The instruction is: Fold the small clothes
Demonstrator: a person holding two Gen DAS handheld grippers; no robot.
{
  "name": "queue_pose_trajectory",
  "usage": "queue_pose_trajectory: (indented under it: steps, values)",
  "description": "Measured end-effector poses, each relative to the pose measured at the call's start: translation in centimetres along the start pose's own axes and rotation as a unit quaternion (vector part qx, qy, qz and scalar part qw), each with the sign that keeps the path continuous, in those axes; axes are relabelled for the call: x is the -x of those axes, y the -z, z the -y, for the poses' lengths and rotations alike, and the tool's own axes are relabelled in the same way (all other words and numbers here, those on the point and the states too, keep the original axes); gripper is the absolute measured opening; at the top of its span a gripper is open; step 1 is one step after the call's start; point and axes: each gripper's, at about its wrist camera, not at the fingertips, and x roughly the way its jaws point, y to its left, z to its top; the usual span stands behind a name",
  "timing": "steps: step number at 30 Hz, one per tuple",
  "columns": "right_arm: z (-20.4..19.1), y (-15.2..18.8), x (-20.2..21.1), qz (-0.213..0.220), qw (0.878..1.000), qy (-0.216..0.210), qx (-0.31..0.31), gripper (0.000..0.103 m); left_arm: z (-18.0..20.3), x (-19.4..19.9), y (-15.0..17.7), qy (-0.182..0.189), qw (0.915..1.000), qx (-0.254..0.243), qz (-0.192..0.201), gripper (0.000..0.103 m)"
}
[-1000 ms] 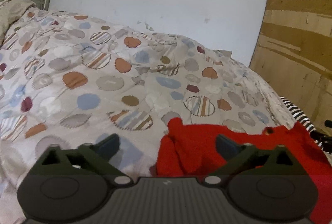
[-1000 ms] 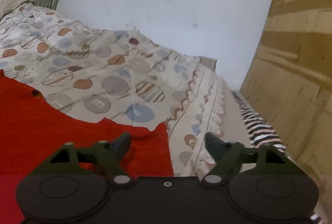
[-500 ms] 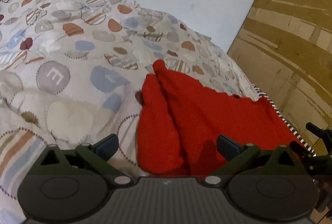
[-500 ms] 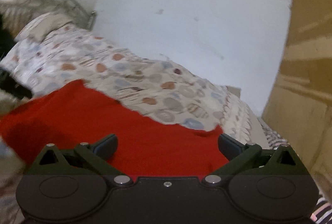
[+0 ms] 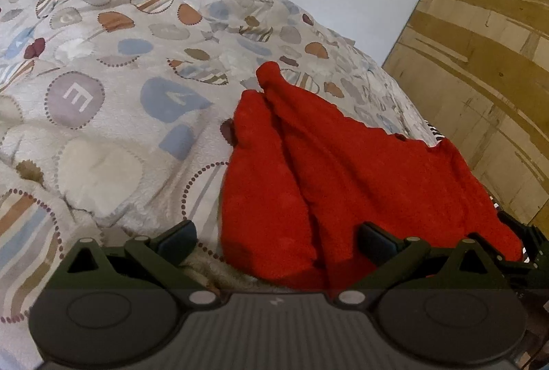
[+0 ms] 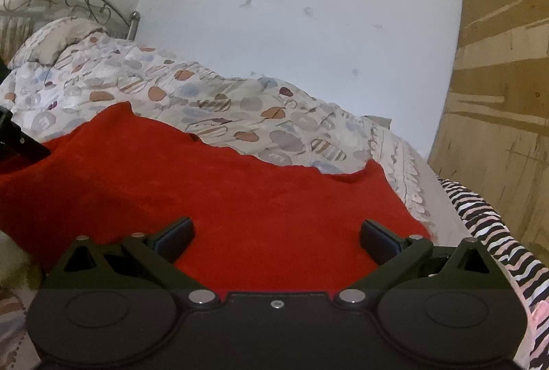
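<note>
While a red garment [image 5: 346, 178] is spread on the patterned quilt [image 5: 103, 88] near the bed's right edge, the left gripper [image 5: 276, 239] and right gripper [image 6: 276, 238] are held over its near edge, jaws wide apart, nothing gripped.

Ahead of the gripper, a patterned quilt [image 5: 113, 68] covers the bed; wooden panel [image 6: 497, 78] right, metal headboard [image 6: 65, 1] far left.

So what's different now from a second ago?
Both grippers moved in over the red garment: the left gripper tilted down toward its bunched side, and the right gripper shifted left over the flat part. Both stayed open, holding nothing. The garment still lies on the patterned bedspread.
</note>
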Motion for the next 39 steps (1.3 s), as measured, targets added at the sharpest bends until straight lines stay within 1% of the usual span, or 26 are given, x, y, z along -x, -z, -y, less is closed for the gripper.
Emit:
queue_pose_trajectory:
  steps: [2, 3, 4, 6, 8, 11, 12, 13, 14, 16, 17, 19, 22, 24, 27, 29, 32, 34, 35, 37, 39]
  values:
    - [0.0, 0.1, 0.0, 0.001, 1.000, -0.001, -0.002, 0.102, -0.1, 0.0, -0.1, 0.002, 1.0000, 0.005, 0.001, 0.102]
    - [0.1, 0.1, 0.0, 0.002, 1.000, -0.001, -0.004, 0.102, -0.1, 0.0, -0.2, 0.003, 1.0000, 0.009, 0.002, 0.099]
    - [0.1, 0.2, 0.0, 0.002, 1.000, -0.002, -0.005, 0.102, -0.1, 0.0, -0.2, 0.004, 0.9999, 0.013, 0.005, 0.092]
    - [0.2, 0.2, 0.0, 0.003, 1.000, -0.002, -0.005, 0.102, -0.1, 0.1, -0.2, 0.018, 0.9996, 0.019, 0.008, 0.083]
    - [0.2, 0.1, 0.0, 0.003, 1.000, -0.003, -0.006, 0.102, -0.1, 0.1, -0.2, 0.016, 0.9996, 0.019, 0.010, 0.079]
    - [0.2, 0.2, 0.0, 0.003, 1.000, -0.002, -0.006, 0.102, -0.1, 0.0, -0.1, 0.022, 0.9994, 0.025, 0.009, 0.069]
    - [0.2, 0.2, 0.0, 0.003, 1.000, -0.002, -0.006, 0.102, -0.2, 0.0, -0.1, 0.027, 0.9991, 0.031, 0.009, 0.058]
    - [0.2, 0.1, 0.0, 0.003, 1.000, -0.002, -0.006, 0.102, -0.3, 0.1, -0.1, 0.035, 0.9988, 0.034, 0.011, 0.043]
    - [0.2, 0.2, 0.0, 0.003, 1.000, -0.002, -0.006, 0.102, -0.1, 0.3, -0.1, 0.043, 0.9983, 0.035, 0.017, 0.038]
    - [0.2, 0.1, 0.0, 0.002, 1.000, -0.002, -0.006, 0.102, 0.7, 0.8, 0.0, 0.040, 0.9986, 0.015, 0.030, 0.028]
    - [0.2, 0.2, 0.0, 0.002, 1.000, -0.003, -0.006, 0.102, 1.2, 1.1, -0.1, 0.037, 0.9986, 0.003, 0.037, 0.026]
    - [0.2, 0.1, 0.0, 0.003, 1.000, -0.003, -0.006, 0.102, 2.0, 1.5, -0.2, 0.037, 0.9982, -0.002, 0.048, 0.022]
    - [0.2, 0.1, 0.0, 0.001, 1.000, -0.003, -0.005, 0.102, 3.1, 2.2, -0.9, 0.036, 0.9978, 0.000, 0.055, 0.020]
    - [0.1, -0.1, 0.0, -0.004, 1.000, -0.004, 0.003, 0.102, 4.4, 2.6, -2.0, 0.036, 0.9978, -0.007, 0.056, 0.019]
    - [0.0, -1.0, 0.2, -0.008, 0.999, -0.007, 0.034, 0.102, 7.0, 3.1, -4.0, 0.048, 0.9959, -0.037, 0.067, 0.018]
    - [0.1, -1.6, 0.6, -0.003, 0.999, -0.006, 0.048, 0.102, 9.6, 3.2, -5.5, 0.056, 0.9933, -0.067, 0.075, 0.017]
    - [0.8, -2.0, 1.4, 0.003, 0.998, -0.001, 0.066, 0.102, 14.0, 2.1, -7.7, 0.072, 0.9891, -0.108, 0.071, 0.017]
    - [1.5, -2.1, 2.0, 0.005, 0.997, 0.002, 0.079, 0.102, 17.3, 0.6, -8.8, 0.075, 0.9855, -0.141, 0.057, 0.017]
    - [2.0, -2.0, 2.5, 0.007, 0.996, 0.008, 0.085, 0.102, 18.8, -0.3, -8.9, 0.077, 0.9833, -0.158, 0.049, 0.017]
    - [3.0, -1.8, 3.5, 0.009, 0.996, 0.016, 0.089, 0.102, 21.9, -2.1, -8.5, 0.081, 0.9759, -0.199, 0.036, 0.017]
    - [4.1, -1.6, 4.4, 0.010, 0.996, 0.025, 0.081, 0.102, 24.5, -3.9, -7.2, 0.084, 0.9672, -0.239, 0.019, 0.017]
